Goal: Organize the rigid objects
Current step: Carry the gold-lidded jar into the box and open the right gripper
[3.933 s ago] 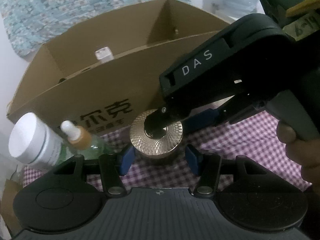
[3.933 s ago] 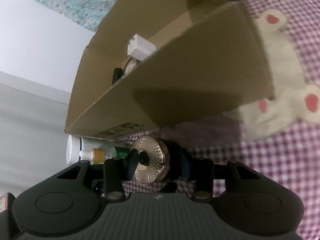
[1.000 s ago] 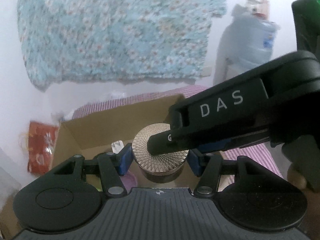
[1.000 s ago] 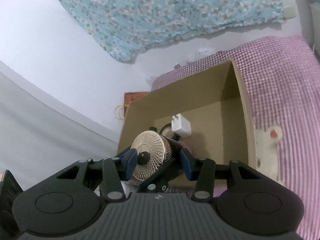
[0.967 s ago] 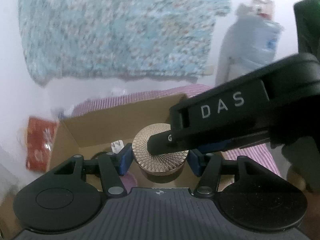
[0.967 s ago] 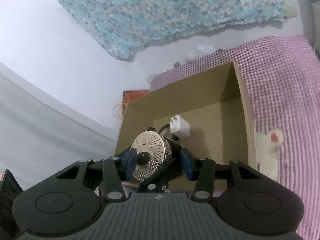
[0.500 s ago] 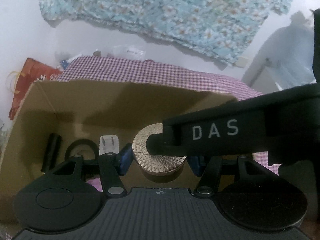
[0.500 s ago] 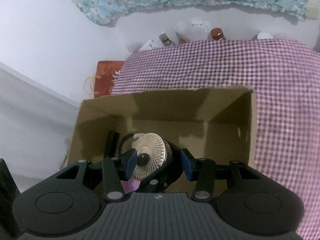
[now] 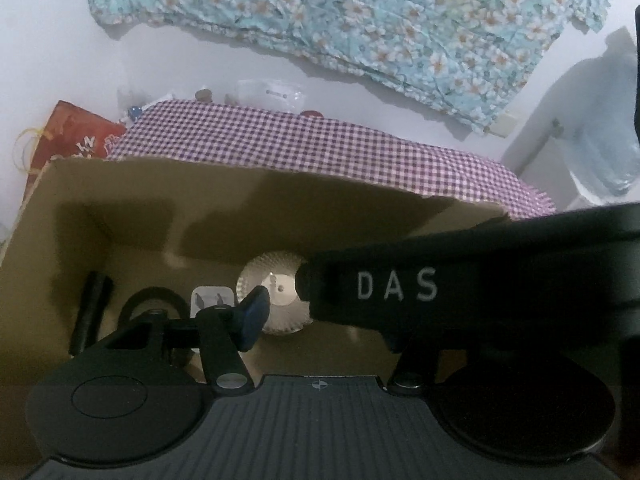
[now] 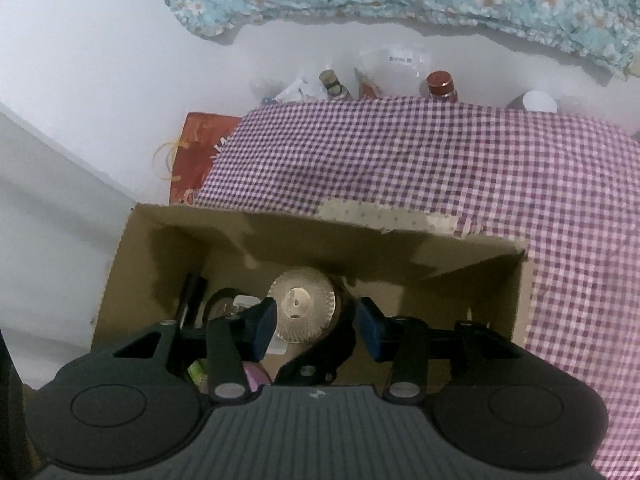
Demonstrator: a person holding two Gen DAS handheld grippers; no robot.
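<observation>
A dark jar with a ribbed gold lid (image 10: 302, 306) hangs over the open cardboard box (image 10: 120, 264), its lid turned towards the right wrist camera. It sits between the blue pads of my right gripper (image 10: 316, 328), whose jaws are closing on it. In the left wrist view the gold lid (image 9: 274, 292) looks small and lies past the left gripper's one visible pad (image 9: 252, 316), off to the left of the gap. The right gripper's black body (image 9: 400, 292) hides the other pad. My left gripper (image 9: 320, 320) grips nothing that I can see.
Inside the box lie a white plug (image 9: 210, 298), a black ring (image 9: 154, 300) and a black stick (image 9: 90, 312). The box stands on a purple checked cloth (image 10: 400, 160). Bottles (image 10: 440, 84) line the back wall and a red bag (image 10: 196, 152) sits at the left.
Both grippers have swung from above the box down into its opening. The jar has turned lid-on to the left camera and looks smaller, out from between the left pads.
</observation>
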